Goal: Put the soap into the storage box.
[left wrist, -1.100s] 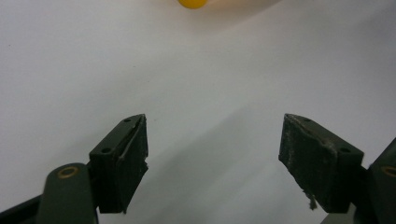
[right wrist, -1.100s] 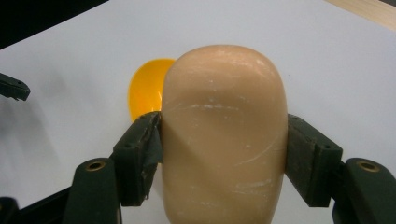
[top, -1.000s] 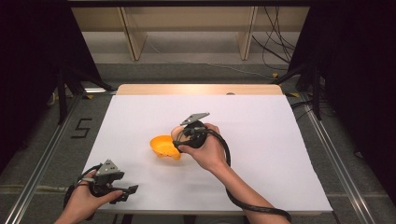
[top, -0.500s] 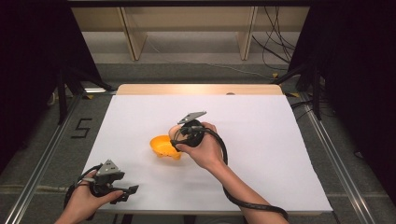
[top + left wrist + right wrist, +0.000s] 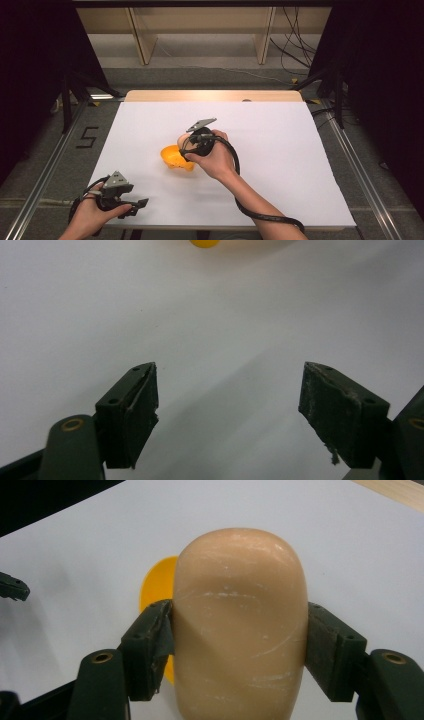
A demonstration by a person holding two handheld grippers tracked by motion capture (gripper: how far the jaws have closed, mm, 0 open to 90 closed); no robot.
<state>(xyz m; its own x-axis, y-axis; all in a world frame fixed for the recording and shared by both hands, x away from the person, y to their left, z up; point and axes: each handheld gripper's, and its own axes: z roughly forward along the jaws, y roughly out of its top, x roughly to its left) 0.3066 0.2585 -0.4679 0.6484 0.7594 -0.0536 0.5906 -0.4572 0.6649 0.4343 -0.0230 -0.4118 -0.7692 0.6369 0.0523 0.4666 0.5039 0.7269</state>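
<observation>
1. Since a second ago the right gripper has eased slightly toward the table's left and nearer the person; the left gripper has stayed at the near edge.
2. Nearest, the left gripper rests low by the table's front edge, jaws spread wide with nothing between them. It could not help if the load slips.
3. Farther in, the right gripper is closed on a smooth beige rounded object, pads pressing its two flanks.
4. Those flanks curve and look glossy, so I judge the grip is held by friction alone; a tilt or a loosened squeeze could let the object squirt out forward.
5. Just beyond and below it sits an orange bowl-like piece, at mid-table.
6. Lowering off-centre could catch the orange rim and tip or push that piece away.
</observation>
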